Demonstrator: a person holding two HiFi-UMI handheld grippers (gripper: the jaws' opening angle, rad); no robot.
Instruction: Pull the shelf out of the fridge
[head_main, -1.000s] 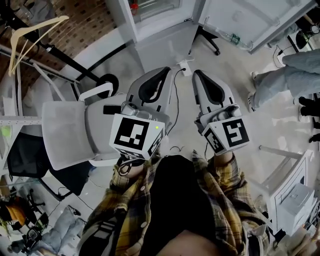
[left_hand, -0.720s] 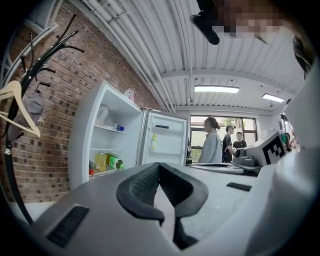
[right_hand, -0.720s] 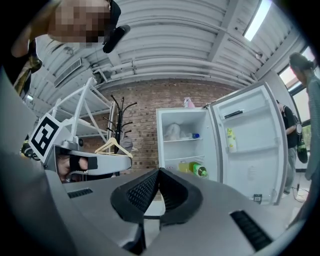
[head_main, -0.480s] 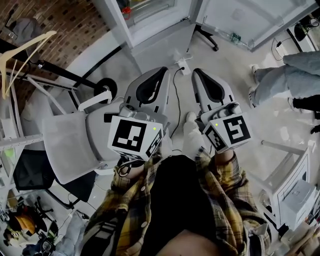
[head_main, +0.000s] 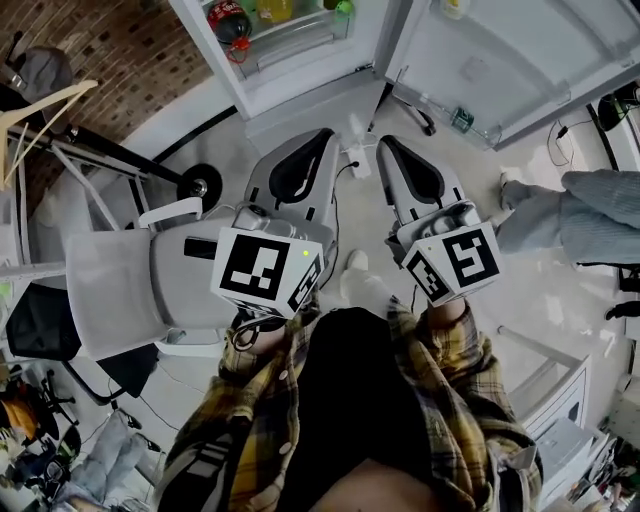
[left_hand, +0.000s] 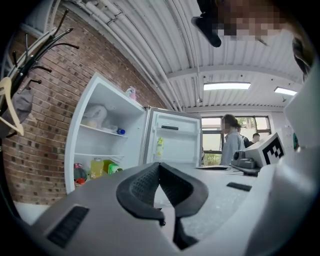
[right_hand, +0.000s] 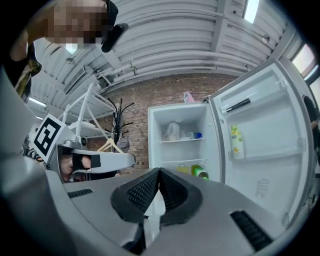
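The white fridge (right_hand: 182, 140) stands open ahead against a brick wall, its door (right_hand: 265, 145) swung out to the right. Inside, an upper shelf (right_hand: 183, 140) carries a bag and a small blue item. A lower shelf (right_hand: 181, 161) sits above several bottles (right_hand: 196, 171). The left gripper view shows the same shelves (left_hand: 102, 131) and bottles (left_hand: 97, 167). My left gripper (head_main: 328, 136) and right gripper (head_main: 384, 142) are side by side, pointing level at the fridge and still well short of it. Both are shut and hold nothing, as their own views confirm for the left gripper (left_hand: 159, 164) and right gripper (right_hand: 159, 171).
A white office chair (head_main: 120, 290) stands close on the left, beside a coat rack with a wooden hanger (head_main: 45, 105). A power strip and cable (head_main: 358, 160) lie on the floor before the fridge. Someone's legs (head_main: 585, 215) are at the right. Another person (left_hand: 231, 142) stands by the windows.
The fridge has come nearer in the head view: its bottles now show at the top edge. Both grippers moved forward together and stayed shut.
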